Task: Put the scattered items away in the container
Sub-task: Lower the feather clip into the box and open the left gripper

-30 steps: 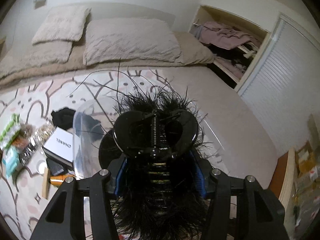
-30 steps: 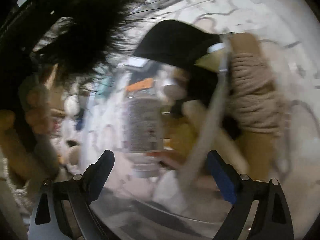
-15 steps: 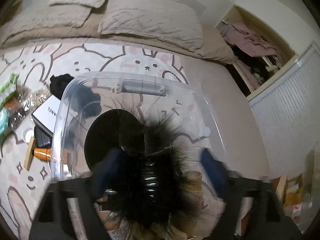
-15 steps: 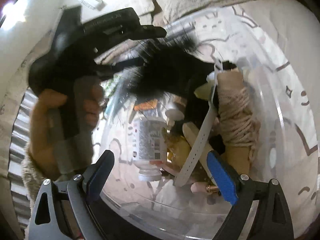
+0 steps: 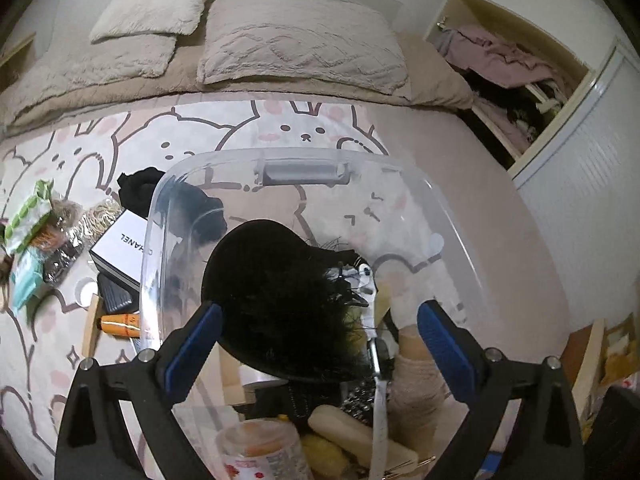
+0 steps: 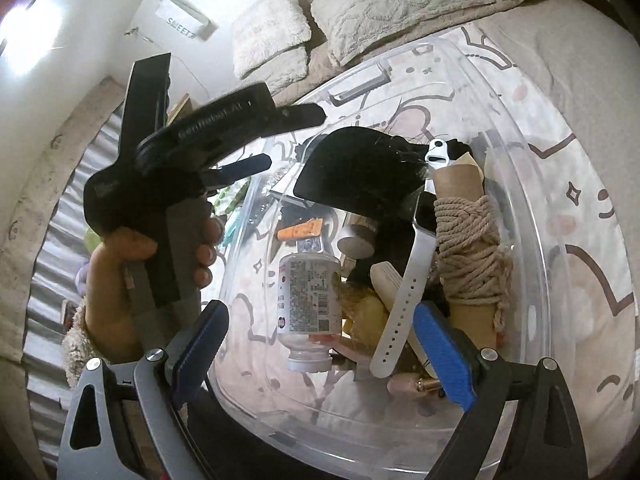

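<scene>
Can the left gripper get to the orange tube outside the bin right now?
Probably yes. The left gripper is open and empty above the bin; the orange tube lies uncovered on the bedspread beside the bin's wall.

Feathered clip (image 5: 304, 304) lies in the bin (image 5: 448, 216), apparently atop other items.

A clear plastic bin (image 6: 532, 208) ahead of wide-apart blue fingers (image 6: 442, 350) holds a bottle (image 6: 310, 300), rope spool (image 6: 468, 256) and white strap (image 6: 404, 304).

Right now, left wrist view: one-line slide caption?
Open left gripper above the clear bin, the black feathered hair clip lying inside; more items remain on the bedspread.
</scene>
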`<state>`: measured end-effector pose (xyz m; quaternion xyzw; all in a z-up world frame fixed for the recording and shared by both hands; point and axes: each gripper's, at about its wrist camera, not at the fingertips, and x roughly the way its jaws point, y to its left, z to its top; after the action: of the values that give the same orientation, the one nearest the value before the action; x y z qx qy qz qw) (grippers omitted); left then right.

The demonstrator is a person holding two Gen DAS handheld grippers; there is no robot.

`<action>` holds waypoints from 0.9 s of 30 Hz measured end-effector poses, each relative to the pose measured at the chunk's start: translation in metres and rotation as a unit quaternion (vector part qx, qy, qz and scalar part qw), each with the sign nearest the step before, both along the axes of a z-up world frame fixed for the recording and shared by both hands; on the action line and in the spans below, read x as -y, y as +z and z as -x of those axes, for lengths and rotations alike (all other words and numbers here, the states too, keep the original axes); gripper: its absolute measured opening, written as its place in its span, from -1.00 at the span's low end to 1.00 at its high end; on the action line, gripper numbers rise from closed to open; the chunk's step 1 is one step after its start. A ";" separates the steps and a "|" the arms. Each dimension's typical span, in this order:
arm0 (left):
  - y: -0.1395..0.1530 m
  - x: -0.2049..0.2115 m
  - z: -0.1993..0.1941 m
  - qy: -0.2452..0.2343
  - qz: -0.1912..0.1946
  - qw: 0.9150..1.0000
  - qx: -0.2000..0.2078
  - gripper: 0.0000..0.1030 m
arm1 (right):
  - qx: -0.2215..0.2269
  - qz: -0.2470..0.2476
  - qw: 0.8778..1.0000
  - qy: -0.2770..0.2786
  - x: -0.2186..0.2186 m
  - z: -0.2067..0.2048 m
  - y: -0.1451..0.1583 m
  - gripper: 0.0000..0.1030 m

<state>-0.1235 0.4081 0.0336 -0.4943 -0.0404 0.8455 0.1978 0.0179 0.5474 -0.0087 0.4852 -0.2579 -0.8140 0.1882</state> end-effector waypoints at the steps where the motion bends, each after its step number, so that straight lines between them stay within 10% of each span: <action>1: 0.001 0.000 -0.001 -0.003 0.004 1.000 -0.004 0.92 | -0.002 0.000 1.000 -0.001 0.000 0.000 0.001 0.82; 27: 0.024 0.060 -0.068 -0.011 0.045 0.990 -0.134 0.92 | -0.057 -0.017 0.998 0.008 0.024 -0.012 0.022 0.82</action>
<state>-0.0556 0.3477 0.0580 -0.3852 0.0303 0.9028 0.1886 0.0302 0.5238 0.0128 0.4428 -0.2293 -0.8432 0.2011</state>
